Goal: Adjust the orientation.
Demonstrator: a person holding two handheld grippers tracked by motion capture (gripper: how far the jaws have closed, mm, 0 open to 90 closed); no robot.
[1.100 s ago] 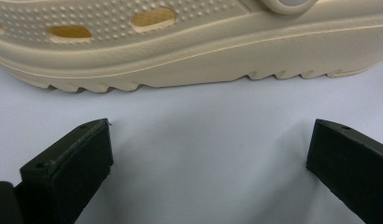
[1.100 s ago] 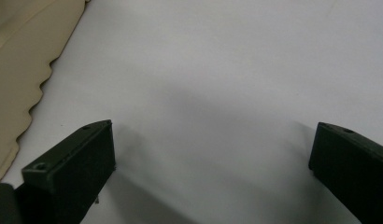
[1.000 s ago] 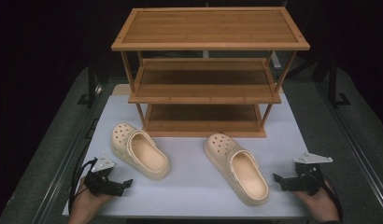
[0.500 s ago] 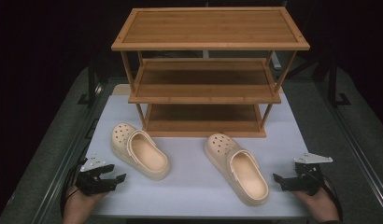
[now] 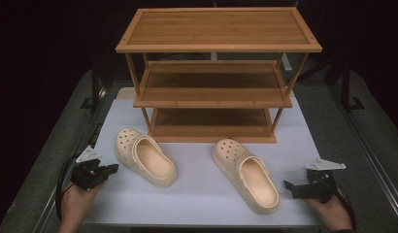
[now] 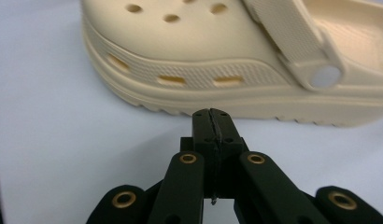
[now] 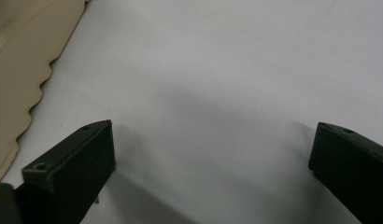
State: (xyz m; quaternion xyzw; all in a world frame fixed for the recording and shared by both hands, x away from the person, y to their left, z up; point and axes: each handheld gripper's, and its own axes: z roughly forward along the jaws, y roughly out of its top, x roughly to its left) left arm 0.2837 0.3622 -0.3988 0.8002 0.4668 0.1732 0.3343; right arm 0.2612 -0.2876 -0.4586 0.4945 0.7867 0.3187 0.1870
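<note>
- While the left gripper (image 5: 111,168) hangs at the near left edge of the white mat (image 5: 202,204), we see its jaws pressed together with nothing between them, having just been closing.
- In the left gripper view, those shut tips (image 6: 212,114) point at the ribbed side of the left clog (image 6: 236,60), near it but not touching.
- From the high view, we find the left clog (image 5: 145,157) lying upright on the mat, toe towards the rack (image 5: 214,73), just in front of its lower left corner.
- The right clog (image 5: 245,174) lies upright to the right of it, well apart, heel angled towards the near right.
- We see the right gripper (image 5: 287,184) in a hand (image 5: 333,213) at the near right edge, its jaws pointing at the right clog's heel, close beside it.
- In the right gripper view, its jaws stand spread wide over bare mat (image 7: 217,93), empty, with the clog's scalloped sole (image 7: 21,79) at the left edge.
- The three-shelf wooden rack stands at the far side of the mat, behind both clogs.
- The left hand (image 5: 76,206) comes in from the bottom left corner.
</note>
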